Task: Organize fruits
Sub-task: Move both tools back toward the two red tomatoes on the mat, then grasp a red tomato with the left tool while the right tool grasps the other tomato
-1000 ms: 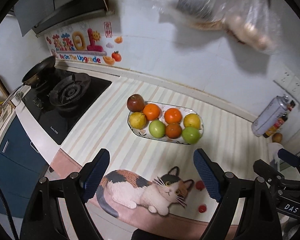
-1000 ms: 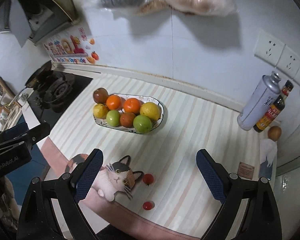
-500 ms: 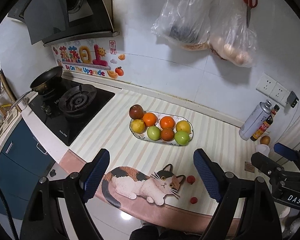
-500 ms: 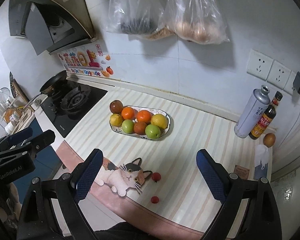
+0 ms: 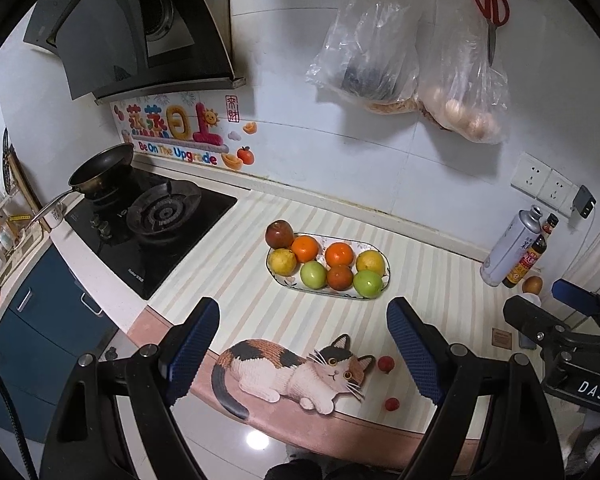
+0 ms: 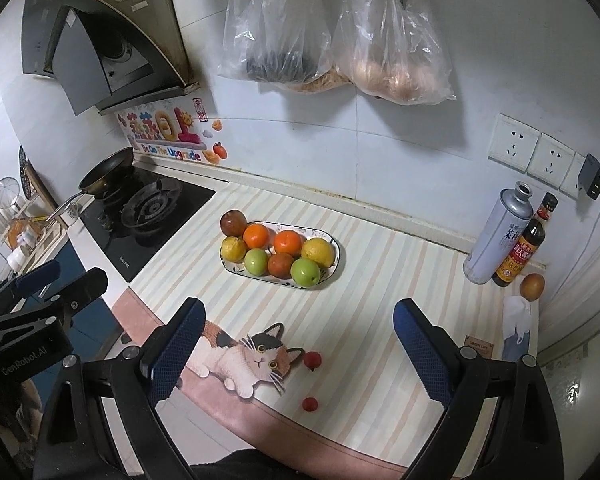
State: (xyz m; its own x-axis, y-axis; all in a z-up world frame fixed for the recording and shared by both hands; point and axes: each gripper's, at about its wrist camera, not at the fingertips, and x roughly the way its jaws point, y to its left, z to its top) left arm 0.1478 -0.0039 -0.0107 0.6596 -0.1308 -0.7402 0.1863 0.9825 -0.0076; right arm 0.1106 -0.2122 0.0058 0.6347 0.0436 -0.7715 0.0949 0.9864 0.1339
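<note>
An oval patterned plate [image 5: 385, 280] [image 6: 336, 258] on the striped counter holds several fruits: a dark red apple [image 5: 279, 234], oranges [image 5: 305, 249], yellow fruits [image 5: 371, 263] and green apples [image 5: 367, 283]. Two small red fruits [image 5: 385, 364] [image 6: 312, 360] lie loose near the counter's front edge, beside a cat picture. My left gripper [image 5: 302, 346] is open and empty, held back from the counter's front. My right gripper [image 6: 298, 346] is also open and empty; it also shows in the left wrist view [image 5: 572, 304].
A gas hob [image 5: 156, 216] with a frying pan [image 5: 100, 168] is at the left. A spray can [image 6: 498, 232], a sauce bottle [image 6: 520, 248] and a brown fruit [image 6: 532, 286] stand at the right. Plastic bags [image 5: 412, 60] hang on the wall.
Both grippers have pulled back and up from the counter; the plate and fruits look smaller and farther. Both stay open. Nothing on the counter has moved.
</note>
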